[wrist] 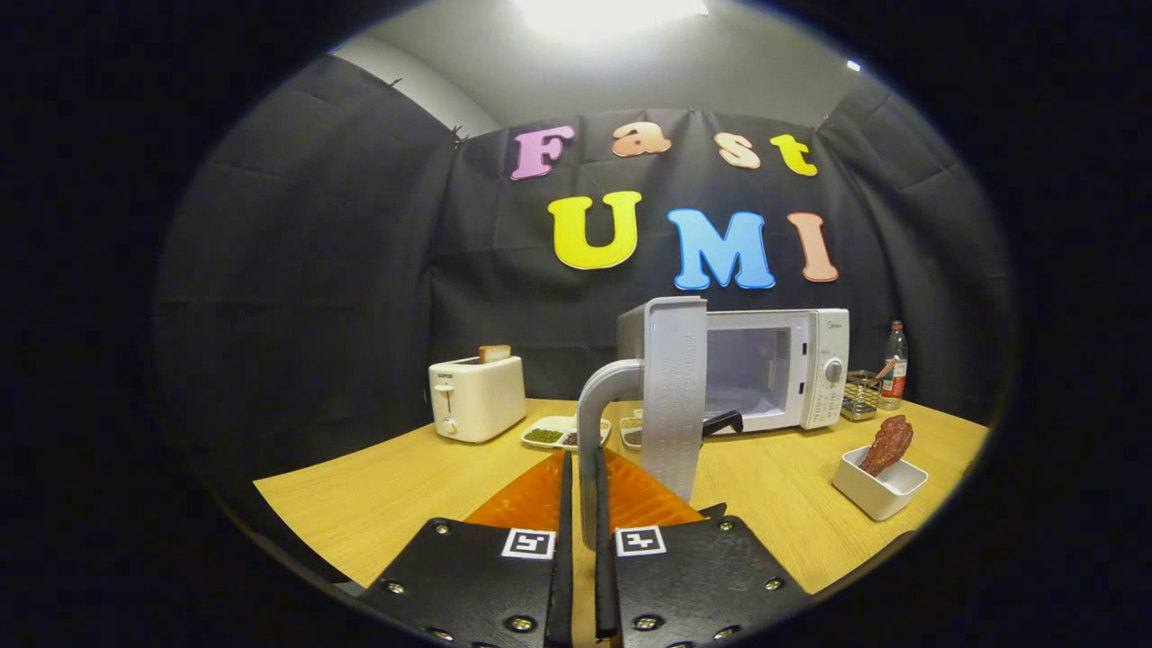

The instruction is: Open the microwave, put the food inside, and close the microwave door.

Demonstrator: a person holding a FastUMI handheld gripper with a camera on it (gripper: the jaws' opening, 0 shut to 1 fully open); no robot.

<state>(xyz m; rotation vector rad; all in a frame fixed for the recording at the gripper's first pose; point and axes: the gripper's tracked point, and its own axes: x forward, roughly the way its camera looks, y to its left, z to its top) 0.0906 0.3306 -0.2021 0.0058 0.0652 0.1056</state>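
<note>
A white microwave [823, 360] stands at the back of the wooden table [387, 490], beyond my fingers. Its door [673, 396] is swung out towards me, edge-on, and the cavity [747, 369] shows behind it. The door's curved grey handle [601, 382] runs down between my two fingers. My gripper [580, 463] is shut on that handle, one finger on each side. The food, a reddish-brown piece of meat [889, 444], leans in a white square dish [877, 493] on the table, ahead and to the right of my fingers, in front of the microwave.
A white toaster [477, 396] with a bread slice [494, 353] in it stands left of the microwave. A divided white plate of condiments [562, 434] lies between them. A bottle [894, 360] and a wire rack [861, 394] stand right of the microwave.
</note>
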